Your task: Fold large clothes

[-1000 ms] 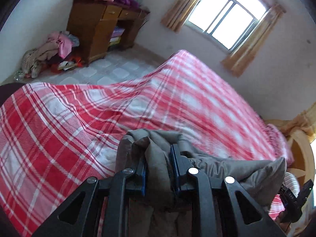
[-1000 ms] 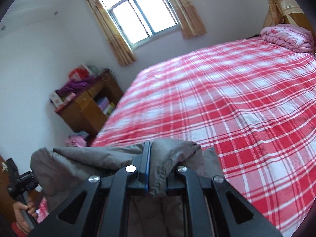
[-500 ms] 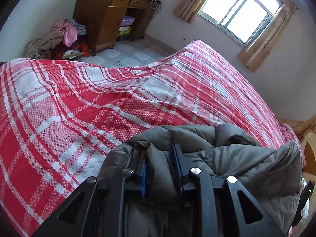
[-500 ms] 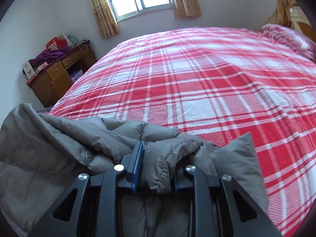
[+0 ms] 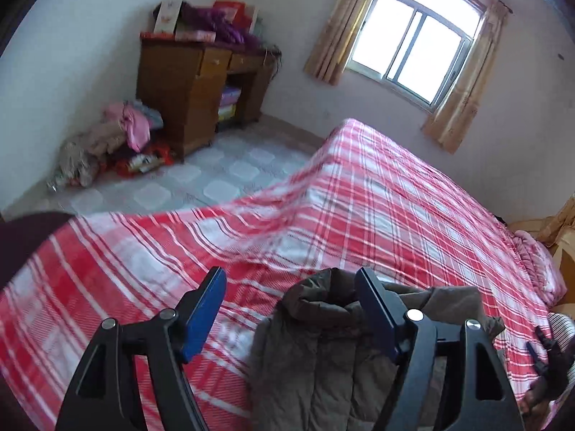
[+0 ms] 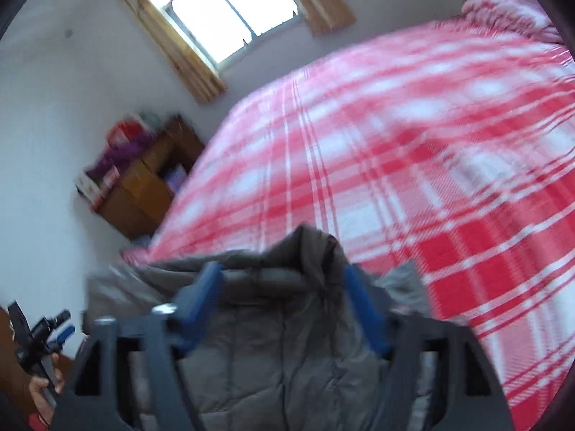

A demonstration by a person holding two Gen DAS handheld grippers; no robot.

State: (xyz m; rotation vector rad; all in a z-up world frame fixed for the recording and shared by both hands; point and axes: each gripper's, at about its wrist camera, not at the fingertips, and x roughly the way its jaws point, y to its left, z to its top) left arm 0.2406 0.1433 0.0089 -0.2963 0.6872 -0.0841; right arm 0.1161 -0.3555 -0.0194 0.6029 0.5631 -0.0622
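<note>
broad plaid bedspread (image 5: 377,208) bare ahead, grey jacket (image 5: 323,352) bunched at near edge

One jacket (image 5: 323,352), one bed (image 5: 377,208), one desk (image 5: 187,82), one window (image 5: 413,39).

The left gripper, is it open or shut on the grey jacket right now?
Open. The left gripper has its blue pads spread wide apart, and the grey jacket lies loose on the red plaid bedspread between them, unclamped.

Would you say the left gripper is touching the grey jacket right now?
Cannot tell. In the left wrist view the left gripper is open; the jacket overlaps one finger, but contact isn't plain.
</note>
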